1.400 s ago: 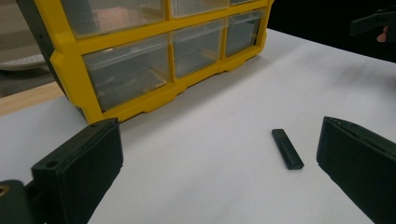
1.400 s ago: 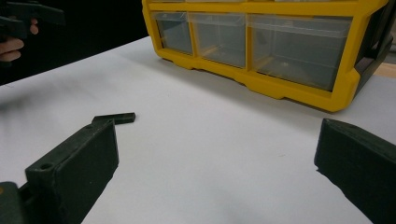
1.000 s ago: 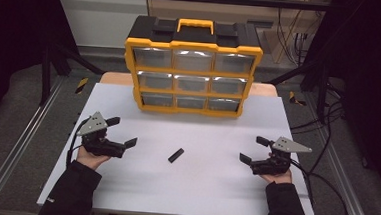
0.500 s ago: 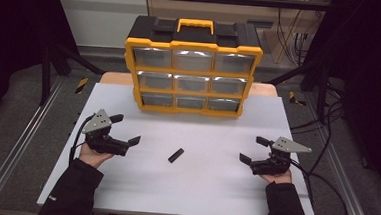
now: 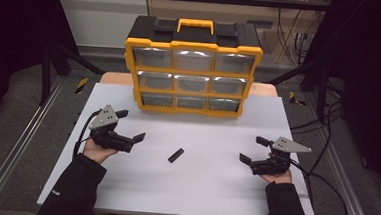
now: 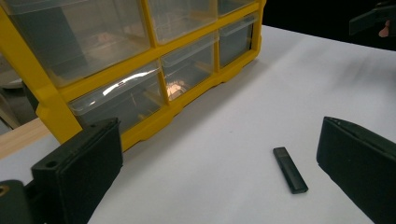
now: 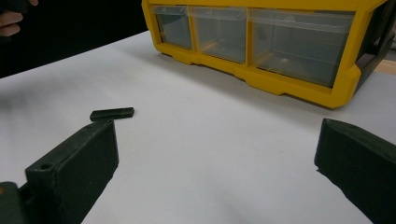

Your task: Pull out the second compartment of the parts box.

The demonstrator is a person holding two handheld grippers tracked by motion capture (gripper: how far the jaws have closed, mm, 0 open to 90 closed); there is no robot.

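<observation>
Lying flat near the middle of the white table top (image 5: 198, 188), closer to the near edge than the far one: a small black bar (image 5: 176, 154), untouched, keeping the same spot and slant as a second ago. Hard telling what the bar is; too small and dark for detail. Sitting to its left, jaws spread wide and holding nothing: the left gripper (image 5: 132, 125), having crept a little toward the bar and the far edge since the earlier frames. Resting well apart near the right edge, also gaping wide and empty, unmoved: the right gripper (image 5: 254, 150). Standing at the far edge: a yellow drawer organiser (image 5: 192, 76), drawer contents blurring behind clear fronts, its upper rows getting cut off in both gripper views.
</observation>
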